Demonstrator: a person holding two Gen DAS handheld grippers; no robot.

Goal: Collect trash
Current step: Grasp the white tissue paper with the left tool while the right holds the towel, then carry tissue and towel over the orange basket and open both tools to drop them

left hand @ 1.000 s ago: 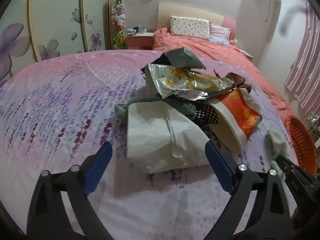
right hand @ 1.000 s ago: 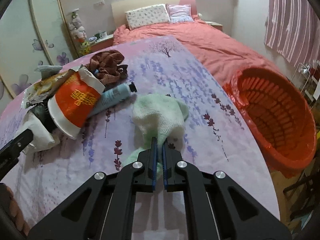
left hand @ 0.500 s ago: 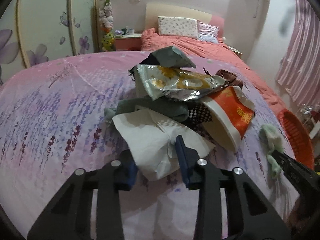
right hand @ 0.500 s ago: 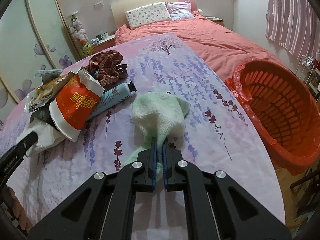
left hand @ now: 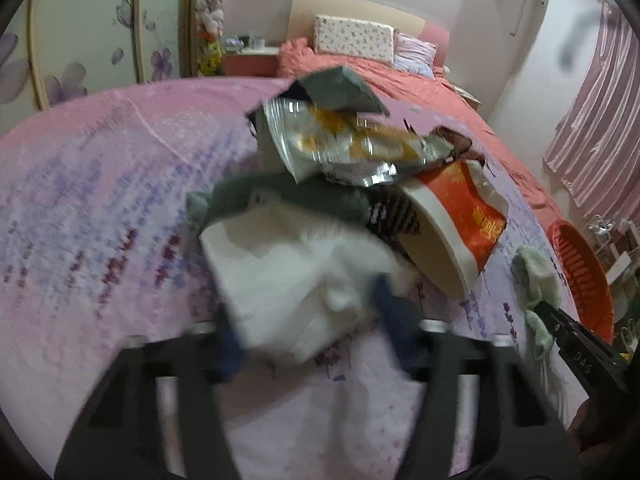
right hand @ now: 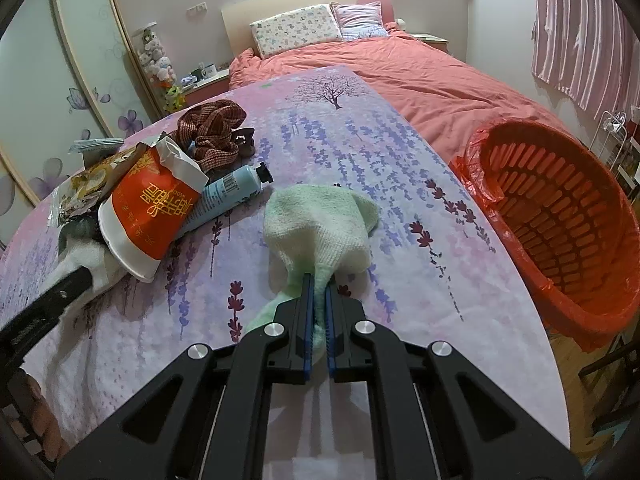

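- The left gripper (left hand: 308, 324) has the crumpled white paper bag (left hand: 296, 284) between its blue pads; its jaws have just been opening a little. The picture is blurred, so whether the pads press the bag cannot be told.
- The right gripper (right hand: 317, 300) is clamped narrow on the pale green cloth (right hand: 320, 232) — bunched just ahead of the fingertips.
- The red basket (right hand: 560, 216) stands to its right, beside the bed.
- The red-and-white snack bag (right hand: 148, 208) and blue tube (right hand: 224, 196) lie to its left.

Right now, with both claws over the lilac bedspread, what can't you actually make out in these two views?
- Left wrist view: motion blur smears the left claw around the crumpled white paper bag; whether it grips cannot be told.
- Right wrist view: the red-and-white snack bag hides most of that white bag.
- Right wrist view: the red plastic basket is cut off by the edge.
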